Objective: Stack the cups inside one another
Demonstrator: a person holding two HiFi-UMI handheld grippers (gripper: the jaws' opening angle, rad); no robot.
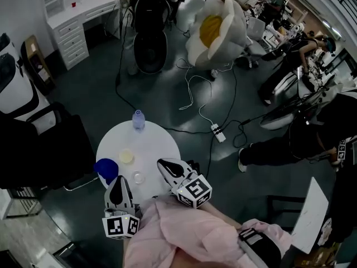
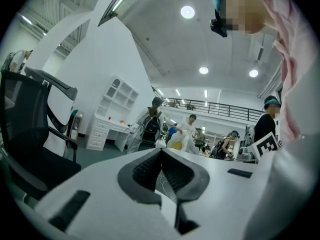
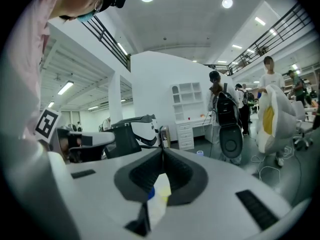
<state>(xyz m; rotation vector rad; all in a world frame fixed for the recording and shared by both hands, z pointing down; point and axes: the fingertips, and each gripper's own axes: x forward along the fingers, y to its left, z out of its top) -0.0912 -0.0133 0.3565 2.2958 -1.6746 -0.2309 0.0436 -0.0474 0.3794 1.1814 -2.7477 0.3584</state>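
White round counter, lower centre of the head view, carries four items. Cups, three, all standing apart, none nested:
- one blue cup at the counter's left edge;
- one pale yellow cup just right of and above it;
- one clear cup below the yellow one, faint against the white top and hard to make out.

Bottle, one: a clear bottle with a blue cap at the counter's upper edge, well apart from the cups.

Grippers, two. The left gripper sits just below the blue cup; whether it touches the cup cannot be told. Its fingers are pressed together with nothing between them. The right gripper lies over the counter's lower right edge, its fingers likewise closed tight and empty.

Obstructions: in the right gripper view only slivers of blue and yellow show through the gap below the closed fingers. The person's pink sleeve fills the bottom of the head view and is cut off by the frame edge.
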